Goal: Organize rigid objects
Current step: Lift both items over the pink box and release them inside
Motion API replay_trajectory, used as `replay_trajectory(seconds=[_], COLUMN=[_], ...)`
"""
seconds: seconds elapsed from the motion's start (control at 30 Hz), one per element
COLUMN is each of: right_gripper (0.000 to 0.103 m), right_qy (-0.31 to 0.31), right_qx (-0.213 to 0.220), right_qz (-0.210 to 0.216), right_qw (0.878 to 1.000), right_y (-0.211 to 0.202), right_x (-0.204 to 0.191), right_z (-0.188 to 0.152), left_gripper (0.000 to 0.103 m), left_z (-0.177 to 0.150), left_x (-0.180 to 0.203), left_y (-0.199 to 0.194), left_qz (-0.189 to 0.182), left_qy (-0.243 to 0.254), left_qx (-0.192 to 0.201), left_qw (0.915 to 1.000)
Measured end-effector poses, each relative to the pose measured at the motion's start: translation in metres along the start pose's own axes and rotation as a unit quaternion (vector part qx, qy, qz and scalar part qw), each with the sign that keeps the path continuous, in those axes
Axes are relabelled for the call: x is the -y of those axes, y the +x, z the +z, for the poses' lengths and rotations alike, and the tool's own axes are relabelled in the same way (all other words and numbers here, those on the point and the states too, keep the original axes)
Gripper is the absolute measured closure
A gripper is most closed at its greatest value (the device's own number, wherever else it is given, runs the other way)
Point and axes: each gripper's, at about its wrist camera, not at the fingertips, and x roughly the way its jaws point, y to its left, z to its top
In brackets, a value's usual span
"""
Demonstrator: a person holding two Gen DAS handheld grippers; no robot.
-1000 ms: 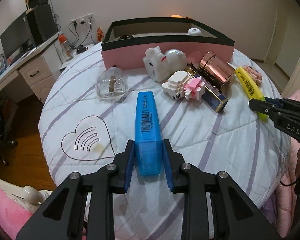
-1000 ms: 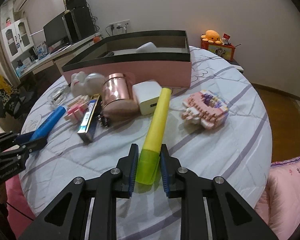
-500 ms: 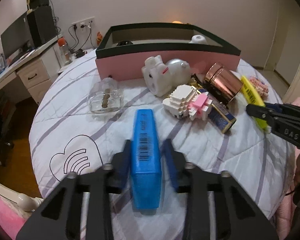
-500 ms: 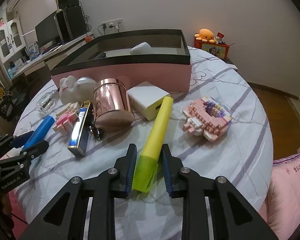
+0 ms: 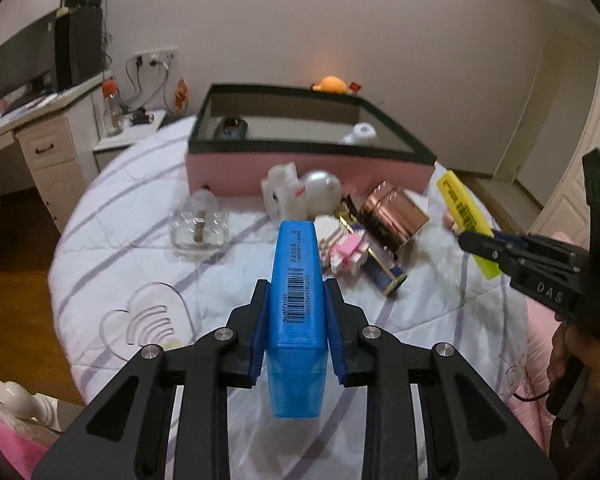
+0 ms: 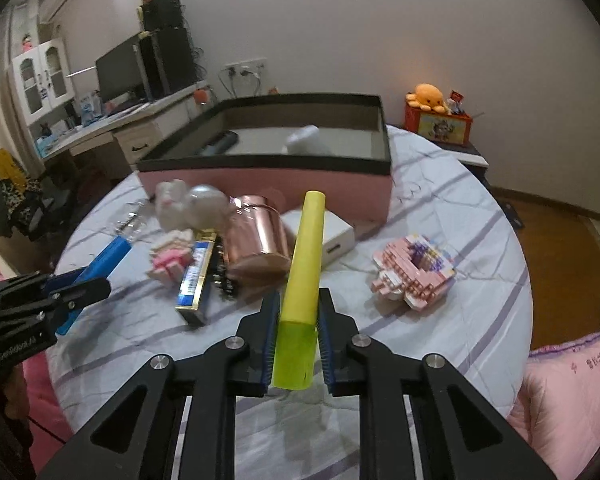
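The left gripper (image 5: 296, 312) is clamped on a flat blue plastic highlighter with a barcode label (image 5: 296, 300), blue pads pressed to both its sides, the translucent cap end towards the camera and the body pointing up and away. The right gripper (image 6: 298, 320) is closed on a round yellow plastic highlighter (image 6: 302, 276), gripped just where the clear yellow-green cap meets the opaque barrel; its jaws have just closed a little further onto it.

Compared with a second ago, both highlighters have left the white quilted bed cover with lilac stripes (image 5: 112, 216) where they lay and now ride tilted in the air above it, and both views have risen slightly.

Just beyond the left gripper sit a pink-and-white block-built toy (image 5: 346, 250) and a blue-and-gold flat box (image 5: 382, 274); ahead and left of it is a clear glass bottle (image 5: 199, 226). Further ahead lie a shiny rose-gold metal cylinder on its side (image 5: 396, 212) and a white rabbit-shaped figure with a pearly ball (image 5: 300, 196). Ahead and right of the right gripper lies a larger pink block-built model (image 6: 416, 270). Beyond everything stands the pink rectangular box with a black rim (image 5: 300, 164), holding a dark object and a white one at its far side.
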Motion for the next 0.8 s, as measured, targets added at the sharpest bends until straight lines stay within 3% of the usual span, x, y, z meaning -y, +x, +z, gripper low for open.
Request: replay_trajectory(seconds=[0.13,0.37,0.6,0.8], right_gripper=[0.085,0.085,0.085,0.085], right_qy=[-0.005,-0.025,-0.056,-0.070], right_qx=[0.017,0.096,0.171,0.228], right_qz=[0.004,0.015,0.023,0.021], right_qw=[1.000,0.995,0.983,0.971], right_y=[-0.013,-0.063,-0.115,-0.141], right_x=[-0.005,-0.023,-0.045,-0.057], right_z=[0.005,0.027,0.056,0.071], left_gripper=[0.077,0.077,0.077,0.077], left_z=[0.012,0.042,0.065,0.079], left_x=[0.004,0.008,0.027,0.034], left_y=[-0.022,-0.074,-0.137,-0.155], left_qz=[0.013,0.064,0.065,0.062], left_qy=[0.006,-0.001,0.026,0.041], left_qx=[0.032,0.115,0.225,0.252], left_qw=[0.9994,0.9913,0.9719,0.9647])
